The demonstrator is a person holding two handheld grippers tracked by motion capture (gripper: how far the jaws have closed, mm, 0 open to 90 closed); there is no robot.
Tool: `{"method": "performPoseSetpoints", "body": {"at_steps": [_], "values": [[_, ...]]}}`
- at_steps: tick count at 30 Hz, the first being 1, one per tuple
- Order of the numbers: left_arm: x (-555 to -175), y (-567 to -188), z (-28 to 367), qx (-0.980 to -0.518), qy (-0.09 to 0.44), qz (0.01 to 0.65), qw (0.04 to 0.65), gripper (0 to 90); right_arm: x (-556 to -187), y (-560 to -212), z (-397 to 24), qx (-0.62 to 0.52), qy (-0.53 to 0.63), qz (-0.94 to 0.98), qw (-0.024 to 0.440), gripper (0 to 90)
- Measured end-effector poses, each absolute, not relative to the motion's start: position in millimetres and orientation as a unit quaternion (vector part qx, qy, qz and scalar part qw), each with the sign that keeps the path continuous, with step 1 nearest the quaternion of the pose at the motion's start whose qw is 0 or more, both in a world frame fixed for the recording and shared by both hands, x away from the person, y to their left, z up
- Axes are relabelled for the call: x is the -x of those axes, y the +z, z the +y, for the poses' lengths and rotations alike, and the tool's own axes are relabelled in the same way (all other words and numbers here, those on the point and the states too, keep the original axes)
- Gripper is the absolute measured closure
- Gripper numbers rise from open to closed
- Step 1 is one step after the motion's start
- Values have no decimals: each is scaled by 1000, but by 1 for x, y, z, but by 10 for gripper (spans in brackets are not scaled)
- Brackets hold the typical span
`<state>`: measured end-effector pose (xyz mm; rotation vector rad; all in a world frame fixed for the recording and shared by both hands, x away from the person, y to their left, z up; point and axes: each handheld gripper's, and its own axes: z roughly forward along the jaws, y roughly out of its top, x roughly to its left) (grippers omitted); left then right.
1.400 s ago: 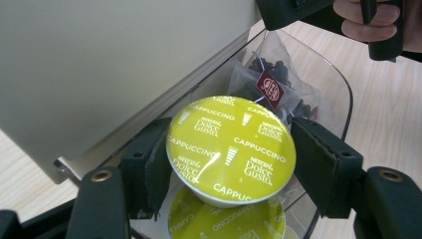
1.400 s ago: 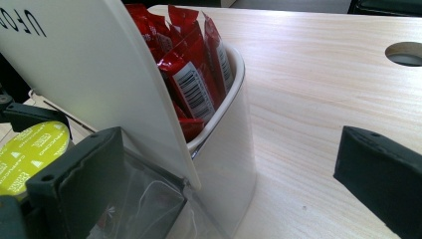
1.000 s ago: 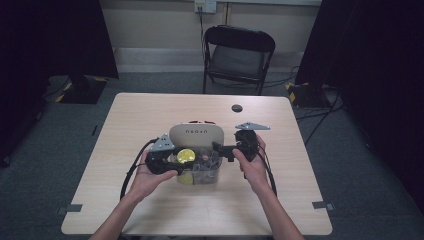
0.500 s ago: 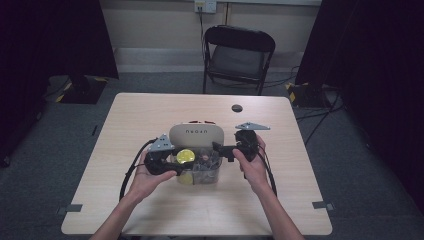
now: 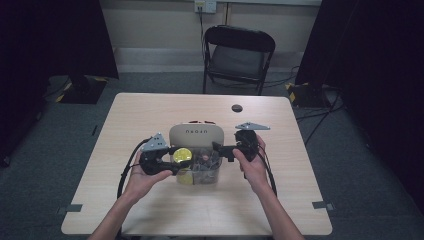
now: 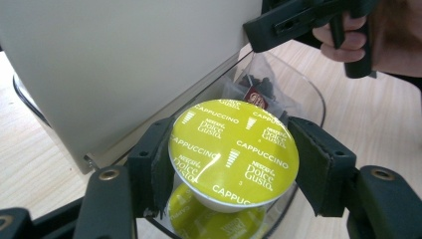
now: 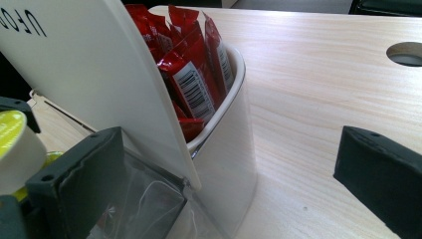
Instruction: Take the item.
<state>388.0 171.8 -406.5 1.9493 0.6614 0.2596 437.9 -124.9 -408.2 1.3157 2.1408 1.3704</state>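
The pale wooden table (image 5: pixel 150 210) spreads out under my forearms, with a round cable hole (image 5: pixel 237 108) near its far edge and a black folding chair (image 5: pixel 238 56) standing beyond it. At the middle of the table stands the cream organiser (image 5: pixel 196 135), its tall back panel facing me. Behind that panel, in the right gripper view, a rounded white compartment holds upright red sachets (image 7: pixel 191 74). In front of the panel sits a clear plastic bin (image 6: pixel 293 82); tea bags (image 6: pixel 256 97) lie in its far part.

My left gripper (image 6: pixel 234 172) comes in from the left of the bin, and its two padded jaws are clamped on the sides of a yellow-green cappuccino capsule (image 6: pixel 234 149). The capsule is held foil lid up, just above the near end of the clear bin, with a second yellow capsule (image 6: pixel 214 224) lying in the bin directly beneath it.

My right gripper (image 7: pixel 224 189) reaches in from the right. Its jaws stand apart with nothing between them, one pad against the clear bin's side by the white compartment and the other out over bare table.
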Motion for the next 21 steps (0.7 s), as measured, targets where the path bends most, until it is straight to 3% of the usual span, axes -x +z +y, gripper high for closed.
{"method": "performPoseSetpoints", "body": {"at_steps": [21], "values": [[-382,-395,200,-796,114,286,521,382,-438,-408,-126,-453,474,741,141,0]]}}
